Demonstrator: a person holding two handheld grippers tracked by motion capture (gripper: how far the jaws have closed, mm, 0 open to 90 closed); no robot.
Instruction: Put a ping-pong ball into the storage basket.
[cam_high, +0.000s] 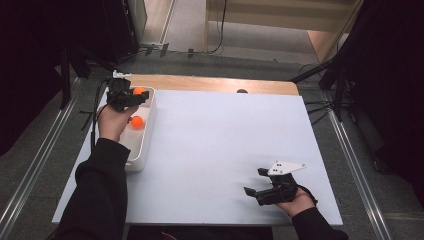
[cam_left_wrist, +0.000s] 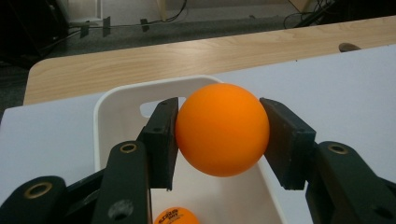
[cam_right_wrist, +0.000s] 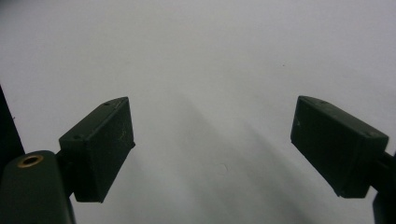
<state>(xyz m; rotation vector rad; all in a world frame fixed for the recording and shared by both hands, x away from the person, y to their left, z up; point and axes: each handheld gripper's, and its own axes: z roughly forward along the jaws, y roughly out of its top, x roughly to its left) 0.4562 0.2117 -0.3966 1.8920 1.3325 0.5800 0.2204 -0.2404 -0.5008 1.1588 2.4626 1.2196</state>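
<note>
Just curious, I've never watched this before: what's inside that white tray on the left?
One orange ball lies inside the white tray. Above it, the left gripper holds a second orange ball. The person's hand covers part of the tray's floor.

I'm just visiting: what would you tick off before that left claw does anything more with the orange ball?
1. Grip: left gripper pads press both sides of the held ball: ok.
2. Ball centred between the pads, not at their tips: ok.
3. Held ball is over the white bin: ok.
4. Second ball lies in the bin, apart from the held one: ok.
5. Right gripper open with nothing in it, over the white table, far from the bin: ok.
6. How high the held ball is above the bin floor: cannot tell.
</note>
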